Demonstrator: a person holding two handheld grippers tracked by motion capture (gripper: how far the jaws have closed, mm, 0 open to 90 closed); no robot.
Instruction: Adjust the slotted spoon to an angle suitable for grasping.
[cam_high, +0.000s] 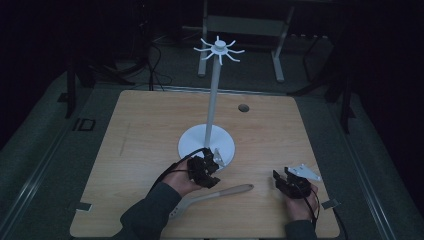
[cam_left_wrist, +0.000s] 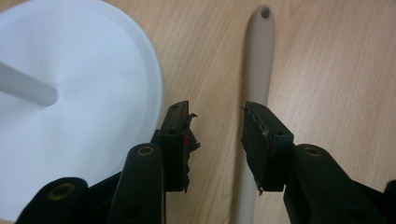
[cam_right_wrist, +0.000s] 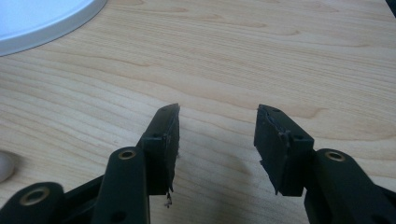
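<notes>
Here the beige utensil (cam_high: 220, 192) lies flat on the wooden surface (cam_high: 150, 130), its long handle stretching from under the person's left sleeve (cam_high: 150, 212) toward the middle of the near edge, the rounded tip pointing to the right gripper's side. In the left gripper view the same utensil (cam_left_wrist: 259, 60) runs up the picture, its tip with a small hanging hole at the far end, and it passes under the right-hand one of the two black fingers (cam_left_wrist: 264, 135); the other finger stands over bare wood beside it. So the handle sits not midway in the gap but off to one side of it, beneath one finger, and whether that finger touches it cannot be told. The left gripper (cam_high: 206, 170) has its fingers parted to a middling width with nothing clamped between them. Just to the far side of it stands the white round base (cam_high: 200, 142) of a rack, whose thin pole (cam_high: 212, 100) rises to a crown of small hooks (cam_high: 219, 49); the base's rim (cam_left_wrist: 154, 79) lies near the left finger. The right gripper (cam_high: 290, 182) is held well apart, over the near right part of the surface, its fingers (cam_right_wrist: 163, 140) spread wide above bare wood (cam_right_wrist: 233, 60), holding nothing.
</notes>
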